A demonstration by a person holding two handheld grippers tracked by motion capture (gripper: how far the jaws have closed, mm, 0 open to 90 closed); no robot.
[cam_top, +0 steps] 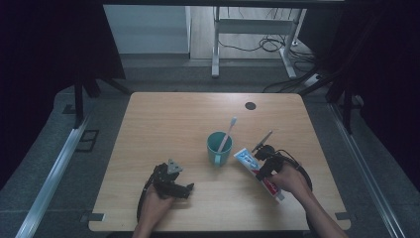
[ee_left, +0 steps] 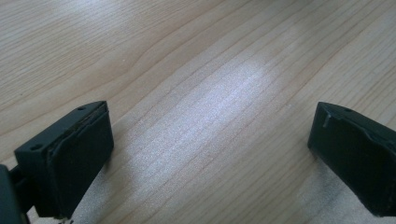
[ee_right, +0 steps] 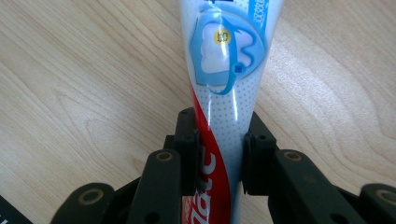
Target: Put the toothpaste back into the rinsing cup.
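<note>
Toothpaste tube [ee_right: 224,93], gripped on bench [cam_top: 163,124].
Right gripper [ee_right: 219,156] clamped across the tube's middle, presumably for lifting; left gripper [ee_left: 210,154] spread wide, idle on bare wood beside cup [cam_top: 218,148].

Bare table [cam_top: 163,124] ahead of my left gripper [cam_top: 174,184], wide pass there. Cup [cam_top: 218,148] with toothbrush [cam_top: 228,133] stands between my hands, blocks straight crossing. Toothpaste tube [cam_top: 257,171] just right of cup, narrow gap between them. Far edge open.
</note>
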